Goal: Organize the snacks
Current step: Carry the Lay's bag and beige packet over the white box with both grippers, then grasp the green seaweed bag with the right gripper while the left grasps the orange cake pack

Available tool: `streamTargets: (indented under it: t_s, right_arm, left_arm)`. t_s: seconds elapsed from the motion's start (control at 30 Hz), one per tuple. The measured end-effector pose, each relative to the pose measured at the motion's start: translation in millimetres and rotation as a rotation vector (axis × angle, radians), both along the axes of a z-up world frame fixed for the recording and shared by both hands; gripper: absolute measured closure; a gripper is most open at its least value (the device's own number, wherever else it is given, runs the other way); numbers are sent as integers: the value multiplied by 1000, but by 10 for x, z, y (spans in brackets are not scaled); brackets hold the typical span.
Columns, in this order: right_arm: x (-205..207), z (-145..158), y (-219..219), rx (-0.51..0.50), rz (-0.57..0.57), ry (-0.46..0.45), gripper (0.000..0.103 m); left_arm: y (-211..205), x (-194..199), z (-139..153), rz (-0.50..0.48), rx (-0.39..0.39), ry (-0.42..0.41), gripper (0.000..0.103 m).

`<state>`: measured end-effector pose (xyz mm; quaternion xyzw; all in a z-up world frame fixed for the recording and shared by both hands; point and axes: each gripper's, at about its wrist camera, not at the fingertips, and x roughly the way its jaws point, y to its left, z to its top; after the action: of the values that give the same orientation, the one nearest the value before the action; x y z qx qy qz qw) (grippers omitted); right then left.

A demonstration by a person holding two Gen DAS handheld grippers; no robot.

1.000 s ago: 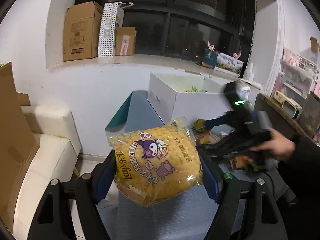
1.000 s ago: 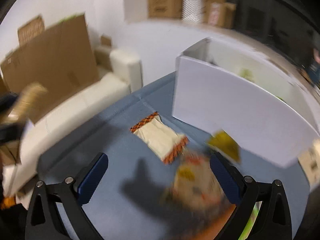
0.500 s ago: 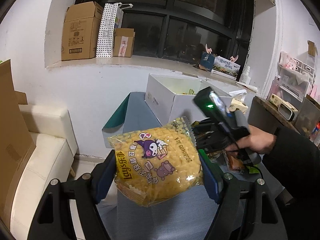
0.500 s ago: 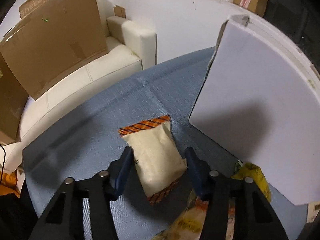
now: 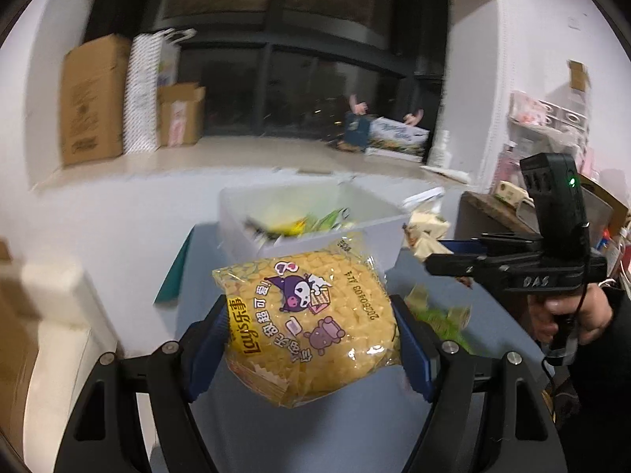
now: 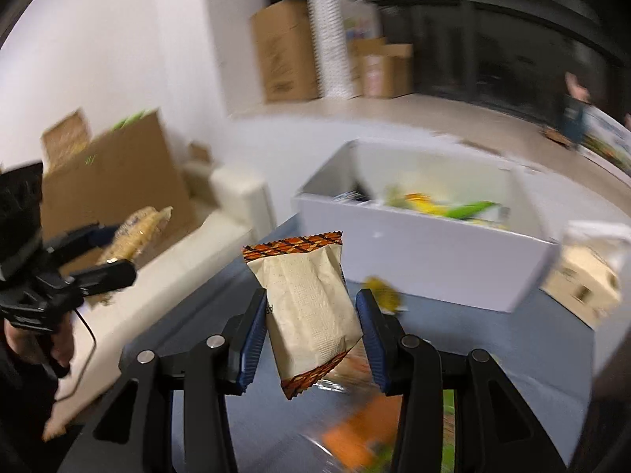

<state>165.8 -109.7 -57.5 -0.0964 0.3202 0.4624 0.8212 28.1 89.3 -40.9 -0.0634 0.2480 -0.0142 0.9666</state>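
Note:
My left gripper (image 5: 311,339) is shut on a yellow Lay's snack bag (image 5: 311,323) and holds it above the blue table (image 5: 315,433), in front of the white box (image 5: 315,216). My right gripper (image 6: 311,327) is shut on a beige snack packet with orange trim (image 6: 311,303), lifted off the table, short of the white box (image 6: 426,244). The box holds several snack packs. The right gripper also shows in the left wrist view (image 5: 434,256), the left one in the right wrist view (image 6: 118,260).
Loose snack packs lie on the table (image 6: 276,425) under my right gripper (image 6: 355,429) and to the right in the left wrist view (image 5: 437,315). A white sofa (image 6: 221,228) and cardboard (image 6: 110,173) stand left of the table. Boxes (image 5: 94,98) sit on the window ledge.
My right gripper closed on the beige packet and lifted it off the table toward the white box. My left gripper rose and moved nearer the box, still holding the yellow bag.

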Motion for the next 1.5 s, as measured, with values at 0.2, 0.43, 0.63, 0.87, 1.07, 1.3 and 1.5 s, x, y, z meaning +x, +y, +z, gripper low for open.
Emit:
streamTargets:
  t_s: [0.2,0.43,0.63,0.87,1.07,1.3,1.5]
  right_arm:
    - [704,294,-254,73,-153,43,54]
    - [1705,246,51,53,-286,132,54]
    - [2188,115,332,6,-325,159,12]
    - [2218,59,82,70,-404,176,0]
    - [1893,230,-103,135,-369,135,0]
    - [947,361,-503,151,-313,59,0]
    - [187,-79,-952,76,-422,122,0]
  left_arm:
    - [-61,932,269,-44,21,-12,22]
    - [72,2082,257,-22,59,74,22]
    - [216,2620,91,70,75,180,0]
    - [322,2463,23,69,23,171,0]
    - [212,2073,152,46,28,121,0]
    - [-175,1180,228,-64,49,8,0]
    - [-461,446,-59,-79,-10,12,0]
